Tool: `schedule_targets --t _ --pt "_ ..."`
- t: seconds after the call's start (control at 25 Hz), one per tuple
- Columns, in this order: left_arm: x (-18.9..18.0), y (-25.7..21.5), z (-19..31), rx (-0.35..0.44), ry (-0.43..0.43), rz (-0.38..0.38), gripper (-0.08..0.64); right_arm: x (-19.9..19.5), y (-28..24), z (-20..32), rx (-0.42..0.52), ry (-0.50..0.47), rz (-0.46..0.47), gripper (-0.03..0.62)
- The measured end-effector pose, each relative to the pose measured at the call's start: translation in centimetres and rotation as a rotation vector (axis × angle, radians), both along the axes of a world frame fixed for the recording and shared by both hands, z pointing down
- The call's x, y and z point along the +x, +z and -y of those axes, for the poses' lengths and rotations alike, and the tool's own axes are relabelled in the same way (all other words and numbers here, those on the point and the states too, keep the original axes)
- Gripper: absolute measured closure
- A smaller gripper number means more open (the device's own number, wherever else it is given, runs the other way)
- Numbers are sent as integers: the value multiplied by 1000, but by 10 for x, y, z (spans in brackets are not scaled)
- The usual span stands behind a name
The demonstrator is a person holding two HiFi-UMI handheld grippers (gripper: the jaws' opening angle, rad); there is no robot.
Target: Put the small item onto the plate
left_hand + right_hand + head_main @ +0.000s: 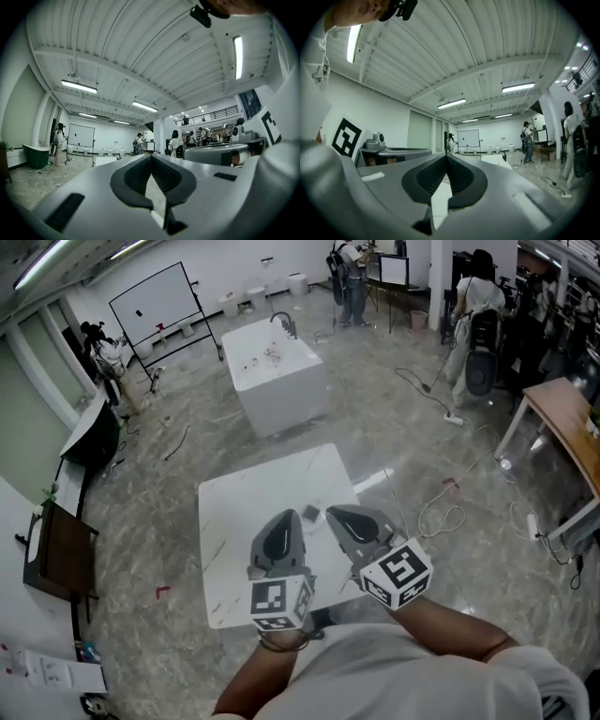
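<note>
Grey small item point(310, 513) lies on table point(234, 521) between tips of left gripper point(284, 517) and right gripper point(336, 514); both jaws closed, empty. Likely light, rigid, flat: pinch across its sides. No plate visible.

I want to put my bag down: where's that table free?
The white table is free along its left half and far edge, toward the white island. It is crowded only at the front, where the left gripper and right gripper hang beside a small grey item.
</note>
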State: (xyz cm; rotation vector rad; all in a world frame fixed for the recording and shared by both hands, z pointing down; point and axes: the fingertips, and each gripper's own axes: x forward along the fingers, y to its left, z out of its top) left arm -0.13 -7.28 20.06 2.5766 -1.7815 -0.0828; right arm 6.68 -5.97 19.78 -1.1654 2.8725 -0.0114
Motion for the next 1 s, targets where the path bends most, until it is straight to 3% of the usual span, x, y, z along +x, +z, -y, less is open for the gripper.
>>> schedule_targets --t 0.32,1.0 --pt "36 -6 -18 3 17 31 554 31 -6 -10 21 45 2 591" --pt "39 0 -11 14 -21 29 554 43 -13 -11 74 44 -22 591"
